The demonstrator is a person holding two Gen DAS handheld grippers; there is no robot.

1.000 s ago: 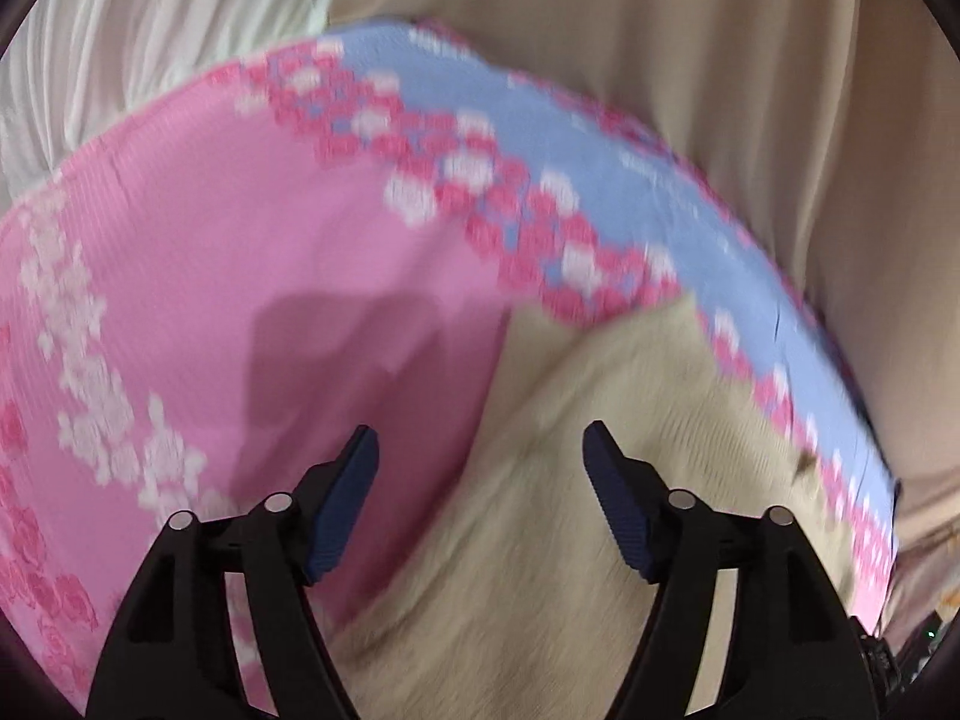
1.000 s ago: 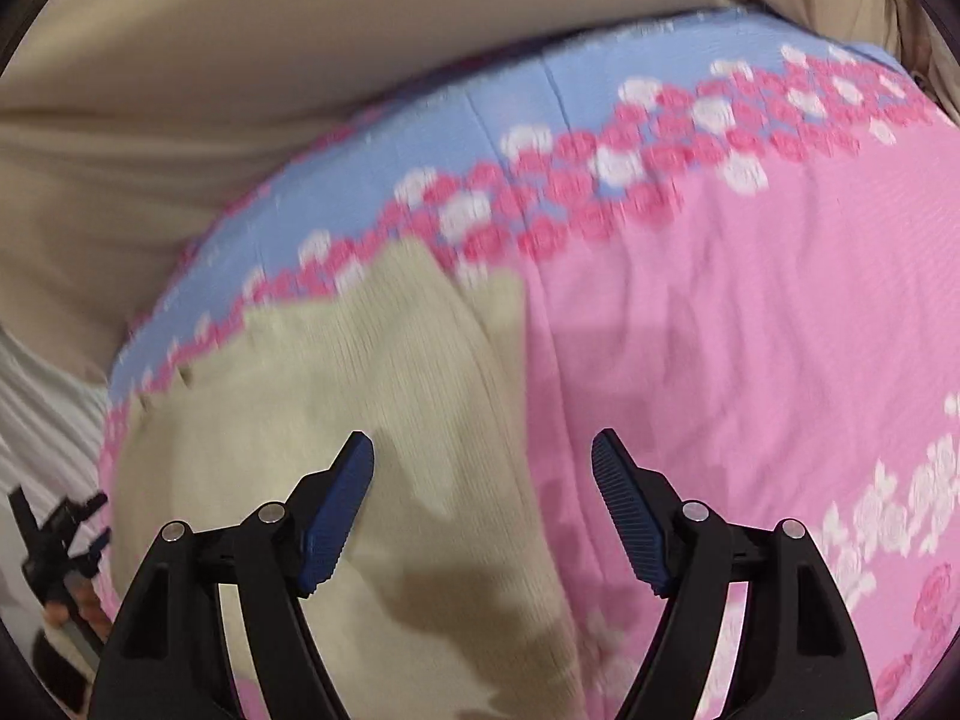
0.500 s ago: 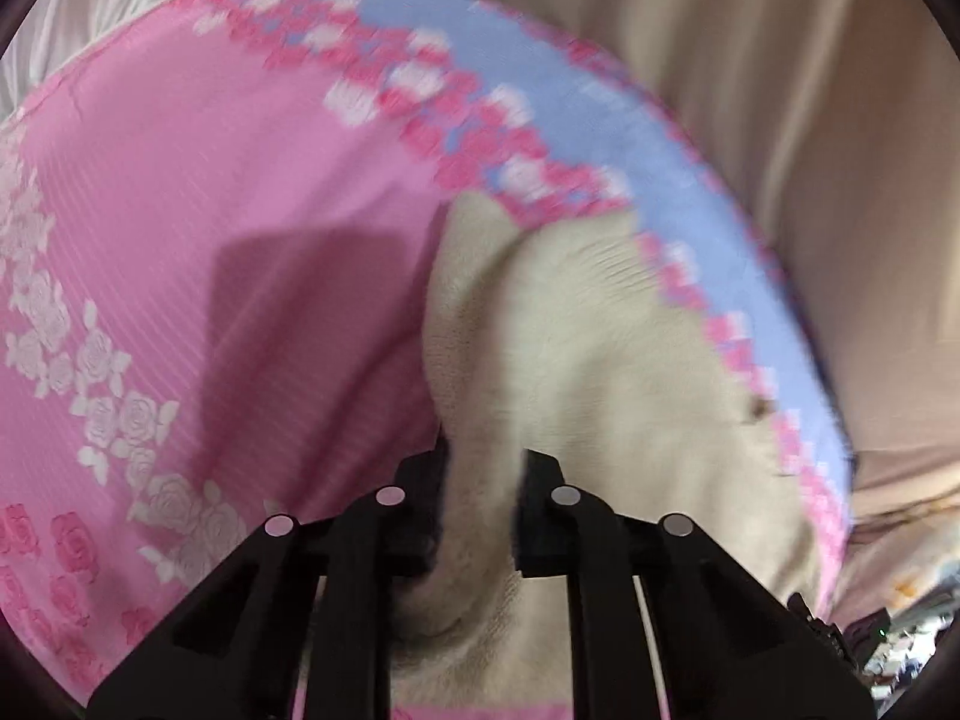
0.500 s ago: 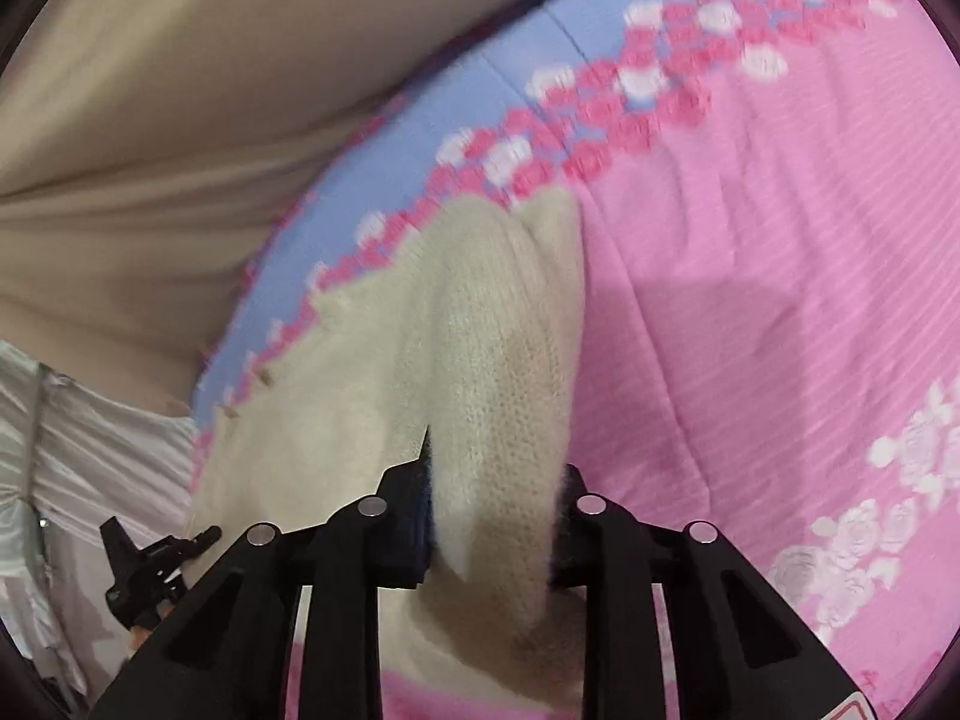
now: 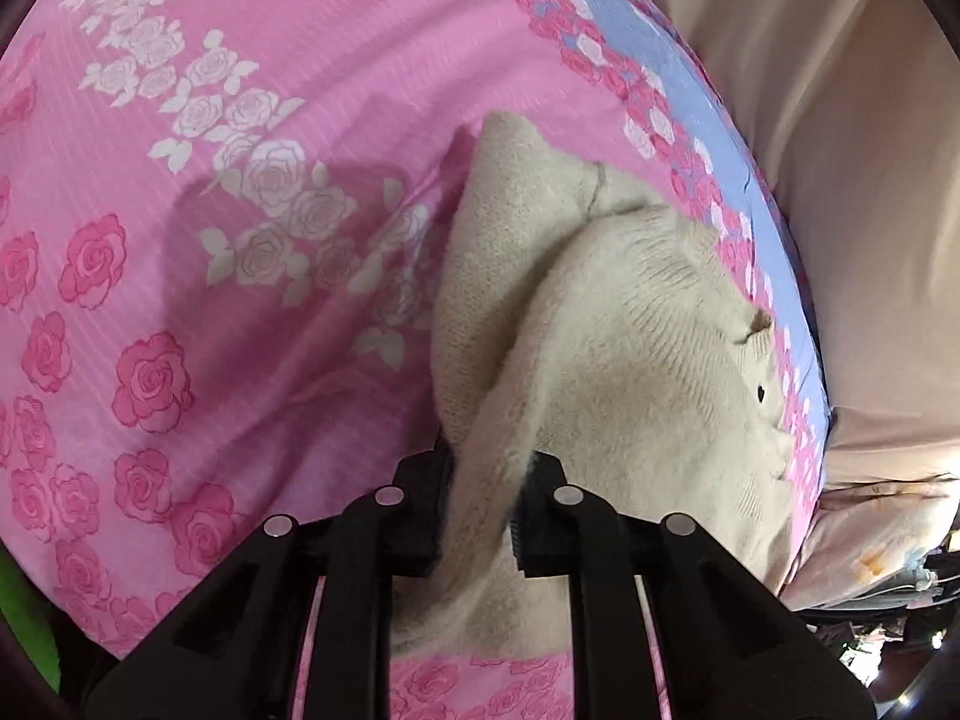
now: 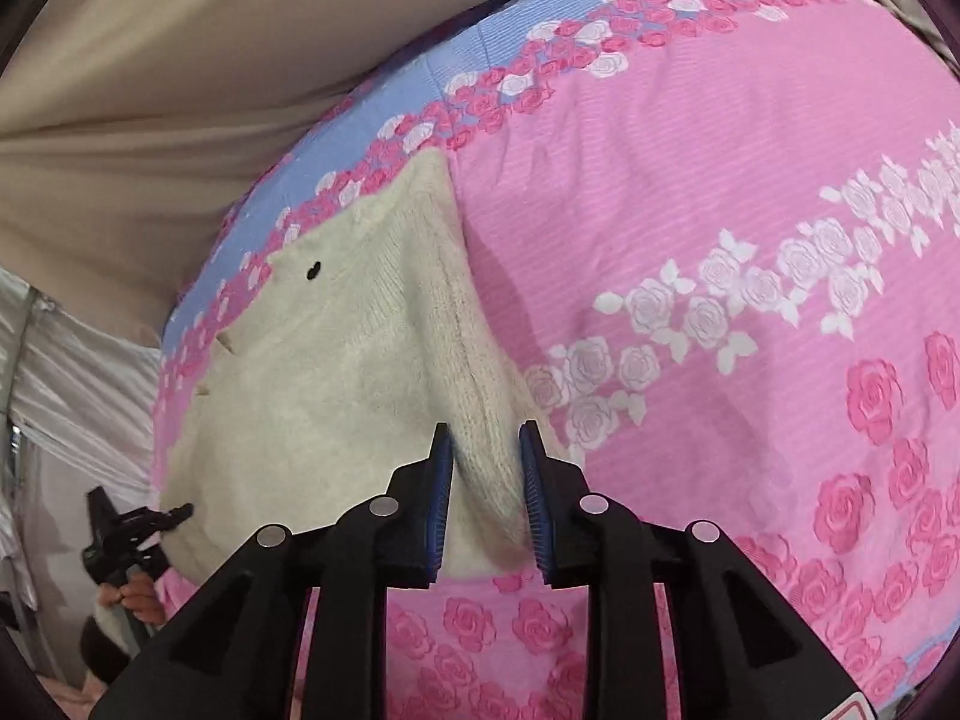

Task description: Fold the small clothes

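Observation:
A cream knitted garment [image 5: 648,360] lies on a pink rose-print bedspread [image 5: 240,300], near its blue border. My left gripper [image 5: 483,480] pinches a raised fold of the garment's edge; its jaws are opening slightly, and the knit still fills the gap. From the right wrist the same garment [image 6: 336,372] shows a small dark button. There my right gripper [image 6: 483,438] has a ridge of knit standing between its blue pads [image 6: 441,480]; its jaws are opening too, and the cloth still touches both pads.
Beige fabric [image 6: 180,90] hangs beyond the blue border [image 6: 360,138] of the bedspread [image 6: 720,180]. White cloth [image 6: 78,384] is at the left. A hand holding a black device [image 6: 132,534] shows at the lower left. Clutter sits past the bed's edge [image 5: 870,600].
Both grippers stood open above the flat garment, then closed on its edges. They have lifted folds of knit and carried them over the pink spread.

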